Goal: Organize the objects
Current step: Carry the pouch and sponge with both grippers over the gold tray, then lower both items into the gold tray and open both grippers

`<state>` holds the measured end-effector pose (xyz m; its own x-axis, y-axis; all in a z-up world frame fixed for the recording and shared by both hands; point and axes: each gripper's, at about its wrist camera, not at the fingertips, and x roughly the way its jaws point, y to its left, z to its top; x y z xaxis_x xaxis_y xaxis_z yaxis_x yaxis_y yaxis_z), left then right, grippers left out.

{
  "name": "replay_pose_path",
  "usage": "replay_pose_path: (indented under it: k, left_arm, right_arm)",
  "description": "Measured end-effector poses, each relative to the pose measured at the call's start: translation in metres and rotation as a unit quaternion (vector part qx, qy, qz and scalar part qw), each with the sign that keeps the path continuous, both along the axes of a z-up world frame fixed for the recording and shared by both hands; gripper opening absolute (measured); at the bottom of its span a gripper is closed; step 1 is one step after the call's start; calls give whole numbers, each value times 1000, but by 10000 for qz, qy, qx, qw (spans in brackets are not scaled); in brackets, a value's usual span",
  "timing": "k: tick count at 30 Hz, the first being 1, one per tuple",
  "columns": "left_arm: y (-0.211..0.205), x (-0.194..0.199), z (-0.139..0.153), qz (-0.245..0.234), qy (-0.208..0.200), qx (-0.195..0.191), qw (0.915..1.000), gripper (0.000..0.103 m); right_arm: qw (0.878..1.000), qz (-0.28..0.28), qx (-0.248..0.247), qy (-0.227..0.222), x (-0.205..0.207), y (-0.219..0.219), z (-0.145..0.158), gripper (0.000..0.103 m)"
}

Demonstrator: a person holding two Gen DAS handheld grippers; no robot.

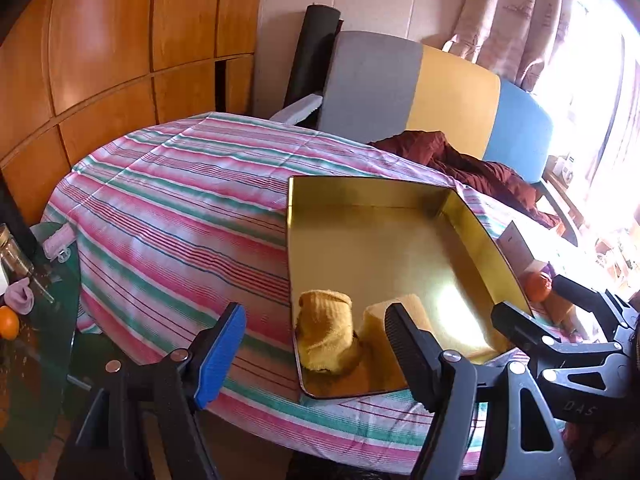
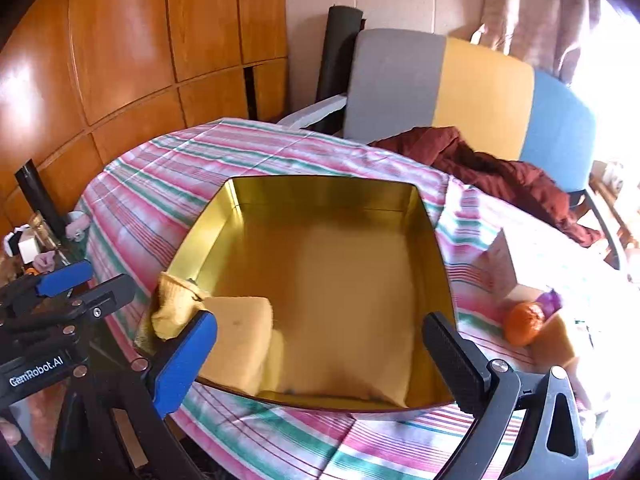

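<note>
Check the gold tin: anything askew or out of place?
Yes. The yellow sock hangs over the rim at the near left corner of the gold tin, while the sponge lies fully inside.

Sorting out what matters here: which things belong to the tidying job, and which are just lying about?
Job: gold tin, yellow sock, yellow sponge, orange.
Lying about: red jacket, chair, glass jar.

Wood-panelled wall (image 1: 100,52), a grey, yellow and blue chair (image 1: 452,96), curtains (image 1: 516,16) beside a sunlit window (image 1: 600,80).
</note>
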<state>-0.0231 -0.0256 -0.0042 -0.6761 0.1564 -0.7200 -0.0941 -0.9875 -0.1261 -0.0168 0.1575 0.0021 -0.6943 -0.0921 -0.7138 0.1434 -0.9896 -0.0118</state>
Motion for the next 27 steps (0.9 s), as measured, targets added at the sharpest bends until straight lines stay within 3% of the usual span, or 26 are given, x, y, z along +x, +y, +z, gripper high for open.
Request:
replay_pose_path:
  k: [13,27]
  left_arm:
    - [27,5,-3,-459,-230,133,9986,73]
    - [56,8,-5,-884,-294,-10,9957,73]
  right_arm:
    - [9988,-437,140,140,11,27,-3,103]
    - [9925,-1208,156,122,20,82,-11,103]
